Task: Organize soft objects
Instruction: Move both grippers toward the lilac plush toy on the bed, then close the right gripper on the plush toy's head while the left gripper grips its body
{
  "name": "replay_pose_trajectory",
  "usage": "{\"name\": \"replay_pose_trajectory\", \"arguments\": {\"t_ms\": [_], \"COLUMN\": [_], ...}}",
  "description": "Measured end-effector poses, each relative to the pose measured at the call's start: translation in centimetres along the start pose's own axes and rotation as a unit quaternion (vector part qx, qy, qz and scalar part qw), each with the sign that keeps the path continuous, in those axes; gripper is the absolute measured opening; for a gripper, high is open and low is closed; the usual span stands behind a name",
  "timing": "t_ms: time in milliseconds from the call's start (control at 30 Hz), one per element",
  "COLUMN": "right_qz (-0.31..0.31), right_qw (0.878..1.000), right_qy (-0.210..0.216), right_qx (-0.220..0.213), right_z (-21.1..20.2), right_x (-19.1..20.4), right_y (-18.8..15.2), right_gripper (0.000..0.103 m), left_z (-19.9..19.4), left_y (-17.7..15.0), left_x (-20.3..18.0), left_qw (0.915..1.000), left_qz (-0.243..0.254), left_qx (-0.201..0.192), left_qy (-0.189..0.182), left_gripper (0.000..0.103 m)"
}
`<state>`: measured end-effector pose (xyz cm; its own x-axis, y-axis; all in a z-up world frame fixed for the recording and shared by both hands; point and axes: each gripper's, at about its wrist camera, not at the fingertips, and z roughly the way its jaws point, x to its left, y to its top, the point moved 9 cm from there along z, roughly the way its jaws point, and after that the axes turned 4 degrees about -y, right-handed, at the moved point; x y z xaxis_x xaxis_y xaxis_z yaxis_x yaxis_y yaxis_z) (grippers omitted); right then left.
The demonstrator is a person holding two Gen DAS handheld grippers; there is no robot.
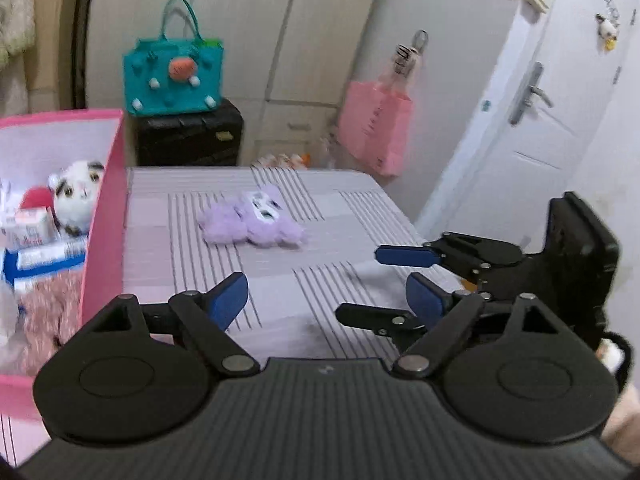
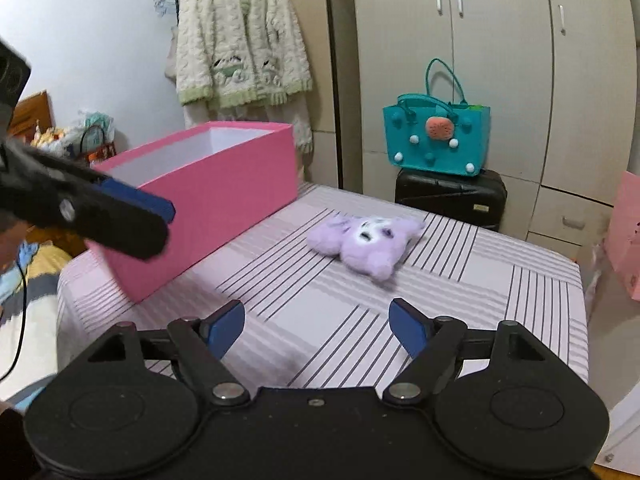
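A purple plush toy (image 1: 252, 224) (image 2: 368, 240) lies face up on the lilac striped sheet (image 1: 340, 208) (image 2: 320, 304). Left of it stands an open pink box (image 1: 106, 216) (image 2: 208, 196). Inside the box are a white plush cat (image 1: 78, 196), some cartons and a pink fluffy item (image 1: 48, 320). My left gripper (image 1: 326, 300) (image 2: 160, 220) is open and empty, short of the toy and beside the box. My right gripper (image 2: 318, 326) (image 1: 360, 283) is open too, with nothing between its blue pads, just right of the left one and also short of the toy.
A teal felt bag (image 1: 172, 80) (image 2: 436, 136) sits on a black suitcase (image 1: 188, 132) (image 2: 452, 196) beyond the sheet's far edge. A pink paper bag (image 1: 376, 128) hangs beside a white door (image 1: 532, 92). A cream cardigan (image 2: 240, 40) hangs behind the box, next to wardrobe doors (image 2: 500, 60).
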<state>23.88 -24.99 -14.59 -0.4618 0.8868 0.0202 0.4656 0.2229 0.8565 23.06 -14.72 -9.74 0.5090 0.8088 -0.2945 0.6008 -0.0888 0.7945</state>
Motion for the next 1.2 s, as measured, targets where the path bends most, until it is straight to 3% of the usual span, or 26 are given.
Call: {"name": "replay_pose_trajectory", "arguments": {"t_ms": [100, 267, 467, 533, 667, 900, 1033, 1067, 1200], "right_qz": [0.007, 0.004, -0.04, -0.057, -0.092, -0.067, -0.042, -0.04, -0.026], "right_qw": [1.0, 1.0, 0.998, 0.996, 0.993, 0.997, 0.997, 0.997, 0.998], "right_qy": [-0.013, -0.009, -0.027, -0.027, -0.029, 0.005, 0.025, 0.027, 0.014], "right_qx": [-0.014, 0.018, 0.048, 0.055, 0.068, 0.048, 0.054, 0.056, 0.049], "right_z": [2.2, 5.4, 8.3, 9.4, 11.2, 12.3, 13.1, 13.2, 13.2], "right_x": [-1.2, -2.0, -3.1, -3.3, -3.4, -3.8, -4.1, -4.1, -4.6], "right_y": [0.5, 1.0, 2.2, 2.4, 2.3, 3.1, 2.9, 2.8, 2.3], "right_gripper": [0.083, 0.083, 0.083, 0.083, 0.083, 0.083, 0.082, 0.079, 0.064], "left_z": [2.2, 5.5, 9.4, 10.2, 11.4, 14.0, 14.5, 14.5, 14.8], "left_y": [0.7, 2.6, 3.2, 3.2, 4.0, 3.4, 2.7, 2.6, 2.3], "left_x": [0.5, 1.8, 4.6, 5.7, 6.6, 9.2, 9.6, 9.3, 8.7], "left_qw": [0.9994, 0.9984, 0.996, 0.9898, 0.9835, 0.9775, 0.9773, 0.9782, 0.9814], "left_qz": [0.009, -0.014, -0.06, -0.099, -0.09, -0.132, -0.166, -0.169, -0.167], "left_qx": [-0.024, -0.04, -0.019, -0.015, -0.037, 0.008, 0.011, 0.01, 0.009], "left_qy": [0.025, 0.039, 0.064, 0.101, 0.153, 0.164, 0.131, 0.121, 0.095], "left_gripper": [0.088, 0.088, 0.087, 0.085, 0.085, 0.079, 0.073, 0.066, 0.059]}}
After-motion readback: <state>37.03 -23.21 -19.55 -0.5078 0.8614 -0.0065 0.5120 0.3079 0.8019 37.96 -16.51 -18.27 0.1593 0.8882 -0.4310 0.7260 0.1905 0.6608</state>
